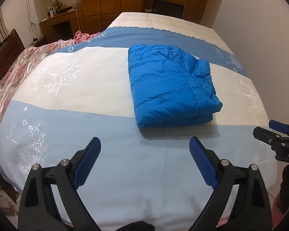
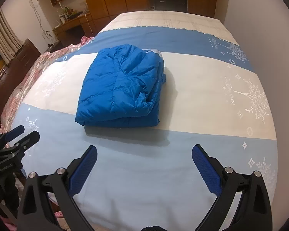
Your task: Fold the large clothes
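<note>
A bright blue quilted puffer jacket [image 1: 169, 84] lies folded into a thick, squarish bundle on the bed, both tools clear of it.

The jacket rests around the middle of the bed's blue, cream and pale-blue banded cover with white tree prints [image 1: 86, 88], mostly on the cream band, its near edge at the pale-blue band. The left tool [image 1: 145, 161] hangs over the bed's near edge with its blue-padded fingers spread wide and nothing between them; the right tool [image 2: 144, 168] does the same. Each tool shows only partly at the other camera's rim, cut off by the frame. The jacket's underlayers and far side are hidden. A pink floral quilt [image 1: 15, 71] bunches along the bed's left edge, partly out of frame.
</note>
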Demonstrator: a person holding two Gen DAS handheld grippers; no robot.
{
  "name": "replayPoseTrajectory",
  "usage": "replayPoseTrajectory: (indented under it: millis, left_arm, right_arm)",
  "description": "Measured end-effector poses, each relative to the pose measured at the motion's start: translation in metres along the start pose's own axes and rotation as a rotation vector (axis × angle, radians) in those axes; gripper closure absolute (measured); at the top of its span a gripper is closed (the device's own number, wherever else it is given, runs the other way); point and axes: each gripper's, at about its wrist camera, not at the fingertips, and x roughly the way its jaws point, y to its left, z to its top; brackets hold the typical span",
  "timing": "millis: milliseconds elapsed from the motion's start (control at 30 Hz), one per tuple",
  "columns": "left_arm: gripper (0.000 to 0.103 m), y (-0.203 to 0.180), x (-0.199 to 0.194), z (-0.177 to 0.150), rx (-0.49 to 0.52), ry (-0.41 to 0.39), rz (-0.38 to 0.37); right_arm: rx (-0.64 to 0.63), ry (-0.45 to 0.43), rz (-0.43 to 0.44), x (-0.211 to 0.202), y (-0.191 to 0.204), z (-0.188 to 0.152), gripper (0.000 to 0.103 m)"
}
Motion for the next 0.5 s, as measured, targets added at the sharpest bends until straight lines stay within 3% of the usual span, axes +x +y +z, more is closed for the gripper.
replayPoseTrajectory:
  millis: [500]
  left_arm:
    - [0.011,-0.0008,0.0012,-0.0009,0.0,0.008,0.005]
  right_arm:
    - [-0.012,-0.001,0.001,0.0001,0.0028,-0.0007,0.004]
